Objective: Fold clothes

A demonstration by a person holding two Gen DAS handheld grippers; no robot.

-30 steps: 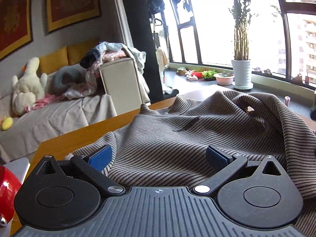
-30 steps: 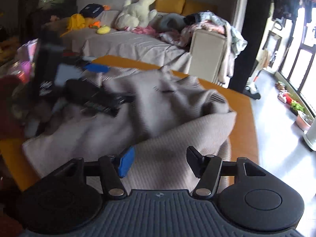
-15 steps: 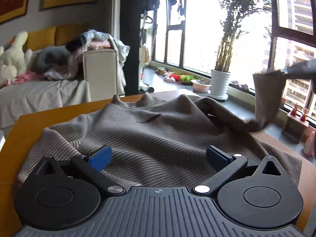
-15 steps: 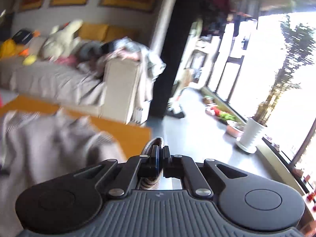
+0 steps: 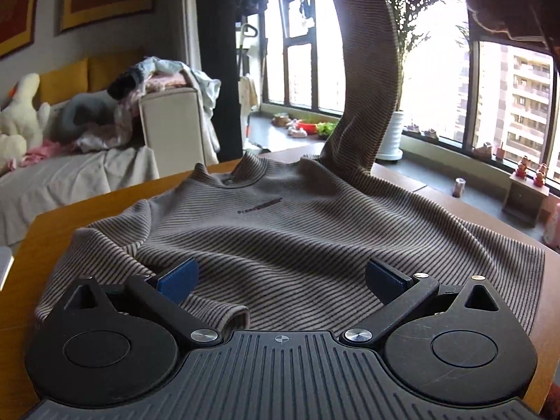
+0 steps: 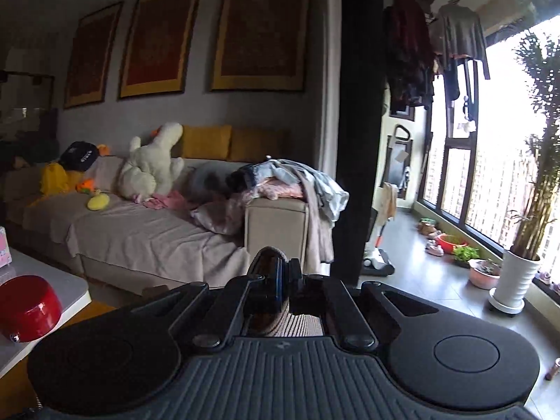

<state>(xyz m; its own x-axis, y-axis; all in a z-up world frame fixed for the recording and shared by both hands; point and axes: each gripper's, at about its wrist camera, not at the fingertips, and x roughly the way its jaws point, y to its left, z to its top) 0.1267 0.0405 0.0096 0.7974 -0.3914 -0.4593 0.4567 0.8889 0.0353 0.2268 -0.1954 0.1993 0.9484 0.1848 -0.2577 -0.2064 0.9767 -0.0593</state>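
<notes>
A brown striped sweater [image 5: 280, 231] lies spread front-up on the wooden table [image 5: 105, 206], collar at the far side. Its right sleeve [image 5: 367, 87] is pulled straight up out of the top of the left wrist view. My left gripper [image 5: 280, 276] is open, low over the sweater's near hem, with a folded cuff [image 5: 234, 318] just in front of it. My right gripper [image 6: 283, 280] is shut on the sleeve's end [image 6: 267, 262] and holds it high, facing the sofa.
A sofa [image 6: 140, 231] with plush toys and a pile of clothes stands beyond the table. A red bowl [image 6: 28, 311] sits on a white side table at left. A potted plant [image 6: 514, 280] and windows are at right.
My right gripper closed on the sleeve and lifted it high above the table. The sweater has been pulled flatter, its collar and chest print now showing. My left gripper stayed open.
</notes>
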